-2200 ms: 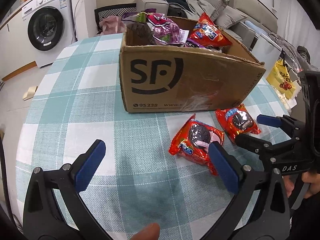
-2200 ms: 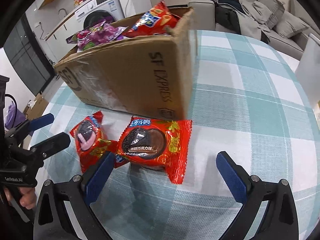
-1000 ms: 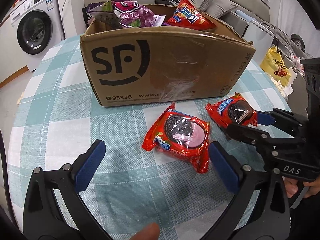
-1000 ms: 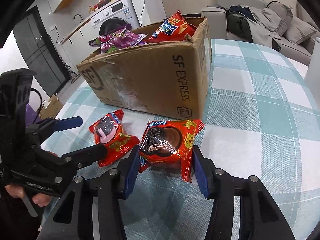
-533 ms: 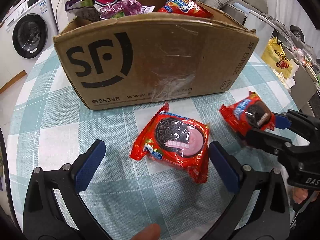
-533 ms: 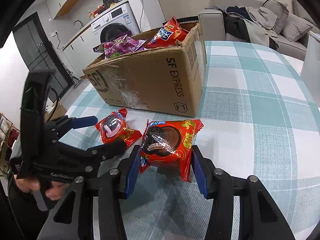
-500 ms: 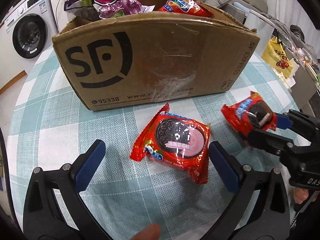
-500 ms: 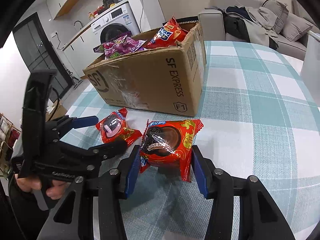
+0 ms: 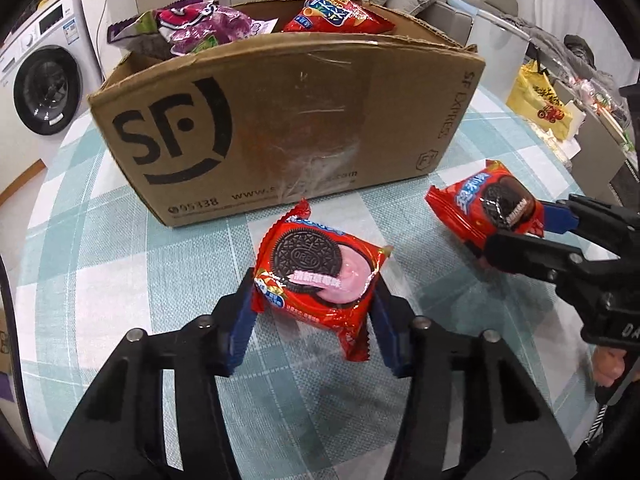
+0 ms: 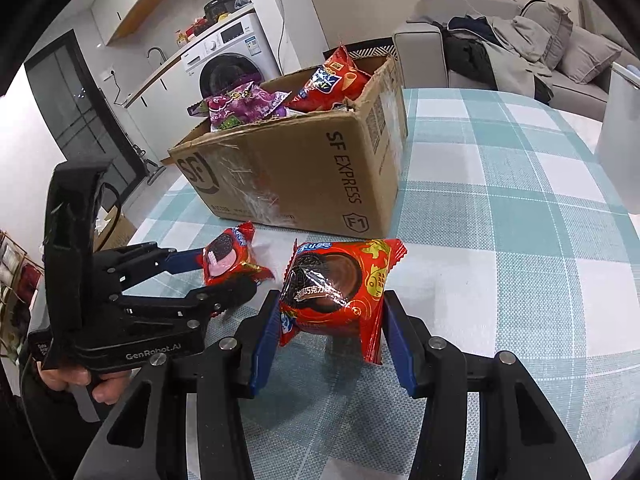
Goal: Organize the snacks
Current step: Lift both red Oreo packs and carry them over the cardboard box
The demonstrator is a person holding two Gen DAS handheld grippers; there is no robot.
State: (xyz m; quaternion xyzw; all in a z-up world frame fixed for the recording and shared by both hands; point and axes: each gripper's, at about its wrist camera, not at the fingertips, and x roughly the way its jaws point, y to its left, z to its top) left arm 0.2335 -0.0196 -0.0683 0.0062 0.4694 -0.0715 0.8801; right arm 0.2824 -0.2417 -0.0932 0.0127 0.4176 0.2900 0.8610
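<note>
Both hand-held grippers are clamped on snack packs on the checked tablecloth (image 9: 80, 272). On the left, the left gripper (image 9: 316, 312) has its blue pads (image 9: 240, 332) against the two sides of a red Oreo pack with pink cream (image 9: 320, 272), and its jaws are closing on it; the pack lies near the front wall of the cardboard SF box (image 9: 288, 128). From the right wrist view this gripper (image 10: 224, 276) comes in from the left, a hand (image 10: 76, 380) wrapped around its handle, with the same pack (image 10: 230, 258) between its fingers.

To the right, the right gripper (image 10: 328, 336) is closed on a red chocolate Oreo pack (image 10: 340, 284), one blue pad pressing each side. The pack sits just off the near right corner of the box (image 10: 312, 176), and whether it is clear of the cloth cannot be told. In the left wrist view this pack (image 9: 492, 208) shows at the right, pinched at the tips of the right gripper (image 9: 516, 228).

Inside the open box, a purple snack bag (image 9: 204, 28) lies at the left and a red chip bag (image 9: 332, 12) stands at the right, both reaching above the rim. A washing machine (image 9: 44, 92) stands far left, a grey sofa (image 10: 520, 56) far right.
</note>
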